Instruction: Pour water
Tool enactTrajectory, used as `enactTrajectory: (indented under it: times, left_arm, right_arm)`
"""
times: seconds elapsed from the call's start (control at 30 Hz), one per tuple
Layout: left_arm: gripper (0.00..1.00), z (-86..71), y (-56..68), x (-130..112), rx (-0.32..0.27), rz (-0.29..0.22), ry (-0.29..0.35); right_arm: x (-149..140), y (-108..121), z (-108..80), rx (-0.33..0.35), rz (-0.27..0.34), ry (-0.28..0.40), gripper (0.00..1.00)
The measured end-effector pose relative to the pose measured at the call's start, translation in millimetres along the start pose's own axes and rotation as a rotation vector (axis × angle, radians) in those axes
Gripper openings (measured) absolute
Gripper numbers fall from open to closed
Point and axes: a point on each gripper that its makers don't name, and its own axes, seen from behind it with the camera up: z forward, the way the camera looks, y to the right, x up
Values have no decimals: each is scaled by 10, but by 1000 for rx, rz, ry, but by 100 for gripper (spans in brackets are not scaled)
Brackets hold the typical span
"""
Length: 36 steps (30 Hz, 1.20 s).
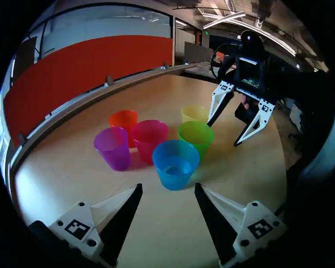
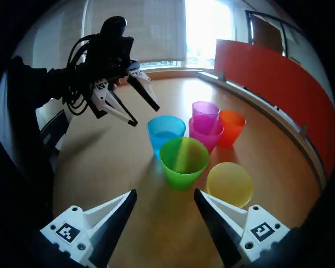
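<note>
Holding our left tool (image 1: 168, 186) wide and empty, we see the blue cup (image 1: 175, 164), a little water (image 1: 173, 170) inside, just beyond its tips; our right tool (image 2: 164, 191), equally wide and empty, faces the green cup (image 2: 184, 161). Pink cup (image 1: 148, 136), purple cup (image 1: 112, 146), orange cup (image 1: 123, 120) and yellow cup (image 1: 194, 113) cluster alongside on the wooden worktop (image 1: 73, 183).

Both views bend strongly toward the rim. Ceiling strips (image 1: 221, 20) light the left gripper view evenly. In the right gripper view a window (image 2: 205, 31) glares white, and cups (image 2: 183, 161) cast soft shadows, seemingly toward the camera.
</note>
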Motion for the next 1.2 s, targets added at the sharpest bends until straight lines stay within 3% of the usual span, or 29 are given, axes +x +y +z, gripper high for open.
enactTrajectory:
  times: [1.2]
  left_arm:
    - [86,224,-7,8,-45,47,-55]
  right_arm:
    - [103,209,299,-18,22,7,100]
